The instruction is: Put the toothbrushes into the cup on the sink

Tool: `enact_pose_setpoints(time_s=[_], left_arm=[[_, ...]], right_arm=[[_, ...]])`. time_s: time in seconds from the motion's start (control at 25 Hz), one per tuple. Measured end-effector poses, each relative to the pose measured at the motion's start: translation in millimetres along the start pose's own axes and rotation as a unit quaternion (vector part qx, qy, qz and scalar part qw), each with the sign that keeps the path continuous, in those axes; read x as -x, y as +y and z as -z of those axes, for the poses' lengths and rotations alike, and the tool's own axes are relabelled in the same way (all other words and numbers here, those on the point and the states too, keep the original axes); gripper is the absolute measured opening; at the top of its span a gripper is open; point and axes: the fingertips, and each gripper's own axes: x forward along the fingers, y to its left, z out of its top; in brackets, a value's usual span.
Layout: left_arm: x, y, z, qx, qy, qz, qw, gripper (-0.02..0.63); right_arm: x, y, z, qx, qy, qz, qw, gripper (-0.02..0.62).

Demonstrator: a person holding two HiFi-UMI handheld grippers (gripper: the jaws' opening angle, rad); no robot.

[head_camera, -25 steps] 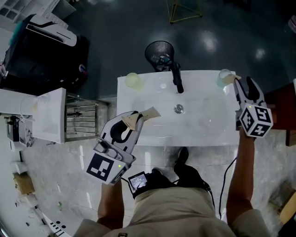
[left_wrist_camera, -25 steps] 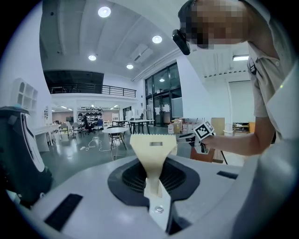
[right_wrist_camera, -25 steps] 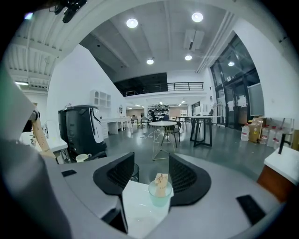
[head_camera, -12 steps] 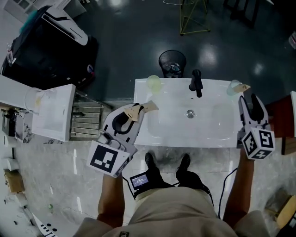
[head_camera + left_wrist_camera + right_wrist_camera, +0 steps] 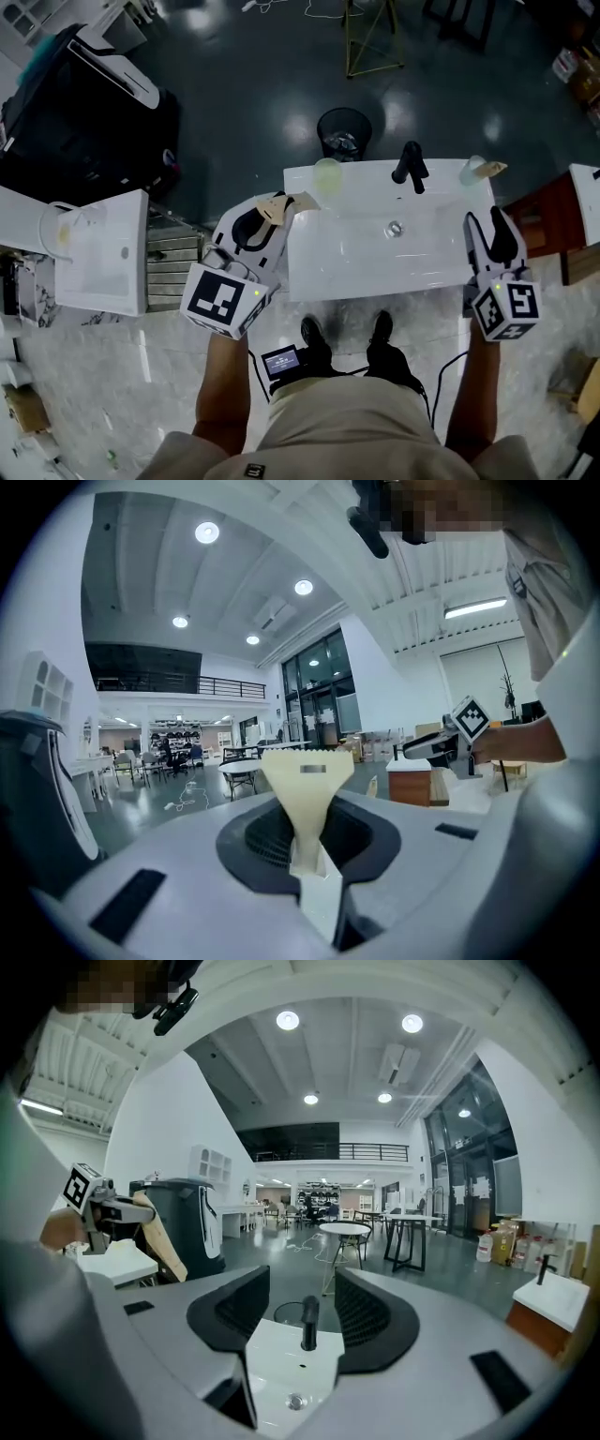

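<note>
My left gripper (image 5: pixel 267 212) is shut on a beige, flat-wrapped toothbrush (image 5: pixel 283 203) just off the left edge of the white sink (image 5: pixel 323 272). In the left gripper view the toothbrush (image 5: pixel 306 789) stands upright between the jaws, its wide serrated end on top. A pale green cup (image 5: pixel 328 174) stands on the sink's back left corner. A second clear cup (image 5: pixel 472 172) at the back right holds another beige toothbrush (image 5: pixel 491 170). My right gripper (image 5: pixel 488 234) is open and empty over the sink's front right edge. Its own view looks between its jaws (image 5: pixel 302 1309) at the basin.
A black faucet (image 5: pixel 410 164) rises at the sink's back, with a drain (image 5: pixel 395 228) in the basin. A black mesh bin (image 5: pixel 343 131) stands behind the sink. A second white basin (image 5: pixel 98 248) and a metal rack (image 5: pixel 173 267) lie to the left.
The right gripper has drawn back from the right cup to the sink's front edge, leaving the toothbrush there. The left gripper kept its hold and moved up beside the sink's left edge.
</note>
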Motion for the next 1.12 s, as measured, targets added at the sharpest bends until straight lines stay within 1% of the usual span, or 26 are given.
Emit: enact_pose_setpoints(time_s=[0.2,0.36,0.68,0.92,1.12], left_arm=[[-9,25,8,0.006,-0.012,0.019,0.9997,0.054],[-24,34,18,0.012,-0.012,0.034,0.9993,0.054],[-60,49,40,0.030,-0.006,0.042,0.9986,0.052],[-100,54,65,0.039,0.006,0.043,0.9983,0.052],[-134,61,95,0.045,0.021,0.033,0.9982,0.052]], right_arm=[[1,35,-5,0.012,0.007,0.005,1.000,0.216],[-2,45,-3,0.014,0.014,0.012,1.000,0.216],[-17,43,7,0.012,0.030,0.021,0.999,0.216],[-32,35,28,0.007,0.051,0.012,0.999,0.215],[-45,23,52,0.007,0.077,0.009,0.997,0.216]])
